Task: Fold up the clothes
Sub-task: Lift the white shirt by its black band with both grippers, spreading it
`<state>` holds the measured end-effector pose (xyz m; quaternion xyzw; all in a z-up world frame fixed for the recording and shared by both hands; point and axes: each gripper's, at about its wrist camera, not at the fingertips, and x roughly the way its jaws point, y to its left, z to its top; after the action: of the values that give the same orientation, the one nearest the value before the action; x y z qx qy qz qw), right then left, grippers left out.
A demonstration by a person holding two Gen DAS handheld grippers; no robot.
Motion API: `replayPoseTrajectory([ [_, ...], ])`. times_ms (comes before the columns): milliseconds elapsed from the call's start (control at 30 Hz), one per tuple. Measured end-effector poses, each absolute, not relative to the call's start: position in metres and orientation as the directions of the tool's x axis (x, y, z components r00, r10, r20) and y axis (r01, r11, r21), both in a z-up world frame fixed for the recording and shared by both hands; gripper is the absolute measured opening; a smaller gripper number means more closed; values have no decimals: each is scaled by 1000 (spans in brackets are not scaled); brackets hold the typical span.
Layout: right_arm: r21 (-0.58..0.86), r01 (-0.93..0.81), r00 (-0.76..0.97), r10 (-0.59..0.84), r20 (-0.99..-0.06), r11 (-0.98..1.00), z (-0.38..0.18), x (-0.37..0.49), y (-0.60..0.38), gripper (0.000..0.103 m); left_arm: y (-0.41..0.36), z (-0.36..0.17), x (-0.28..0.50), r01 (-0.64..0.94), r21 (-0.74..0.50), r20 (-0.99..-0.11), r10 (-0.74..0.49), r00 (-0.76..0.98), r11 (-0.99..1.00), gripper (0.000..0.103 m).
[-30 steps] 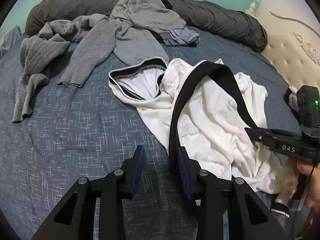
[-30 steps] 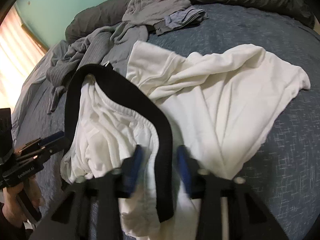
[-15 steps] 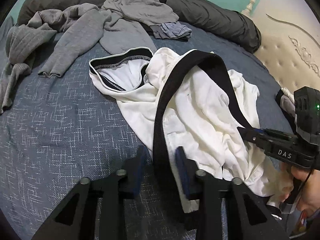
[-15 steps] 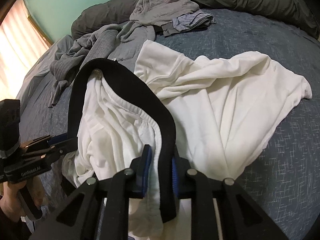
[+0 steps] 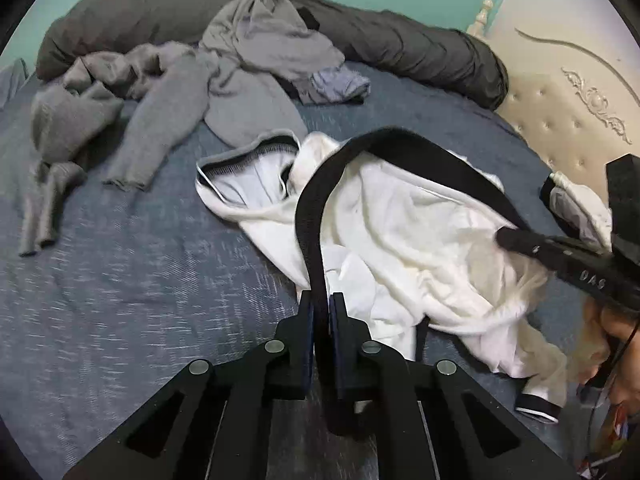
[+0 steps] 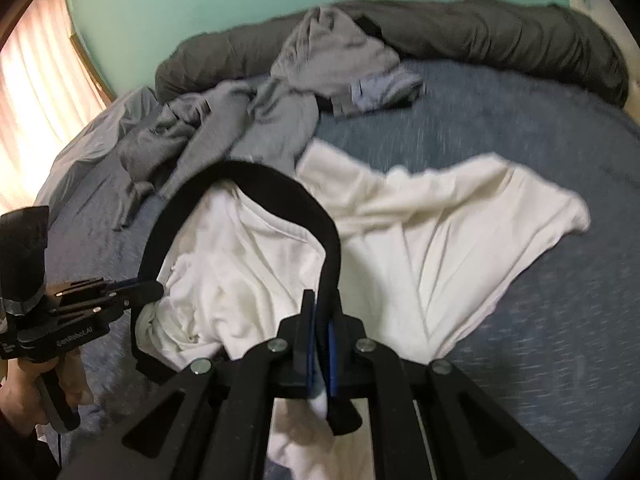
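A white garment (image 5: pixel 416 240) with a wide black band (image 5: pixel 320 200) along its edge lies crumpled on the blue bed. My left gripper (image 5: pixel 321 312) is shut on the black band at its near left part. My right gripper (image 6: pixel 320 320) is shut on the same black band (image 6: pixel 328 240) at the other end. The band arches up between the two grippers. The white cloth (image 6: pixel 440 232) spreads out to the right in the right wrist view. Each gripper shows in the other's view: the right one (image 5: pixel 560 256), the left one (image 6: pixel 104 296).
A heap of grey clothes (image 5: pixel 200 80) lies at the far side of the bed (image 5: pixel 120 300), with a small blue-grey garment (image 5: pixel 340 84) beside it. A dark grey rolled duvet (image 5: pixel 420 48) runs along the back. A cream padded headboard (image 5: pixel 568 112) stands to the right. A curtained window (image 6: pixel 36 80) is at left.
Both grippers have closed on the black band, the left one from wide open. The band is now lifted and stretched between them, and both views have pulled back a little.
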<state>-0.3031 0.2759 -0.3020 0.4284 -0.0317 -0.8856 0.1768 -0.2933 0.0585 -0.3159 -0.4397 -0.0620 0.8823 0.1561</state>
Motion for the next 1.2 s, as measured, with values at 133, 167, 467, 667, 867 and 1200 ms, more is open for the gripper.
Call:
replayPoseTrajectory([
  [133,175,297,-624,-330,-709,-939,-251,-287,278,4,53,-273,-279,-227,-218,-731,313,-606,-949,7],
  [167,167,298,-637,-326,-698,-940,-237,-282,278,4,50,-259,-274,-228,-210,-721,308,-620,-951,7],
  [467,93,312,-766,-309,-564,-945,-88,-223,281,4,29,-111,-224,-247,-131,-606,275,-746,-960,7],
  [667,49,329,-832,-314,-458,-943,9,-174,279,4,27,-13,-174,-275,-78,-523,274,-807,-958,7],
  [867,18,338,-875,-321,-362,-941,92,-127,275,4,16,66,-127,-266,-33,-447,252,-858,-963,7],
  [1200,-4,364,-906,-353,-235,-931,196,-63,263,4,3,194,-61,-239,35,-313,217,-925,-970,7],
])
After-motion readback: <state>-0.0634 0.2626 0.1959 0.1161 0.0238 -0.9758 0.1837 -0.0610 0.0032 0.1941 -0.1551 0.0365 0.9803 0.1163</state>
